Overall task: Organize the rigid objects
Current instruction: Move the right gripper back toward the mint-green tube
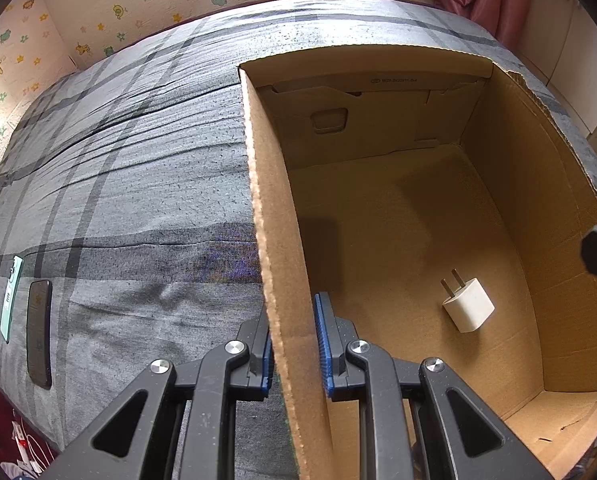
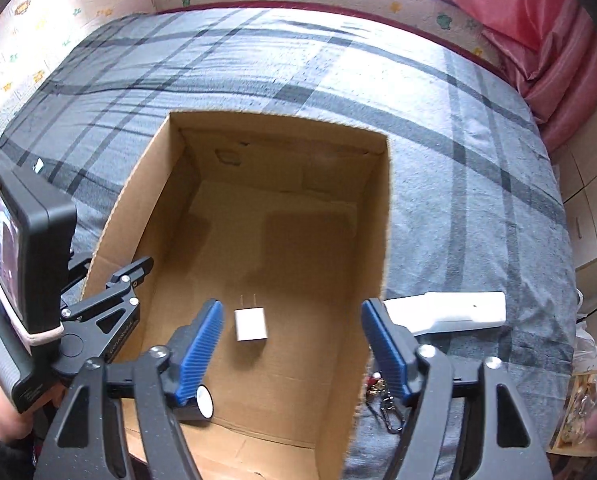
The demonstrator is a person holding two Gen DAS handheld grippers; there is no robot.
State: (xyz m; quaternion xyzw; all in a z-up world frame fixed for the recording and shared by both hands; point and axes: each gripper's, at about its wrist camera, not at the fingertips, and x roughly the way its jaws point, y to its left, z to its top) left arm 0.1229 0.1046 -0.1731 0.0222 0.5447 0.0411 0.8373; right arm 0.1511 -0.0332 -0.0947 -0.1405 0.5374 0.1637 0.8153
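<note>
We have one white cube-shaped plug charger (image 2: 251, 321) lying in the open brown cardboard box (image 2: 382, 216); our left gripper (image 1: 294, 344) pinches the box's wall; our right gripper (image 2: 292, 344), jaws spread, hovers empty; the white plastic remote (image 2: 458, 308), metal keyring (image 2: 388, 412) and two dark and mint phones (image 1: 38, 340) wait outside on the grey plaid bedsheet (image 2: 298, 68).

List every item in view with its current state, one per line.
cardboard box: open-topped, on the bed, left wall between the left gripper's jaws
charger: lying on the box floor, prongs exposed
left gripper: jaws astride the box wall
right gripper: open, empty, above the box
black phone: flat on the bed
white remote: flat on the bed, outside the box
</note>
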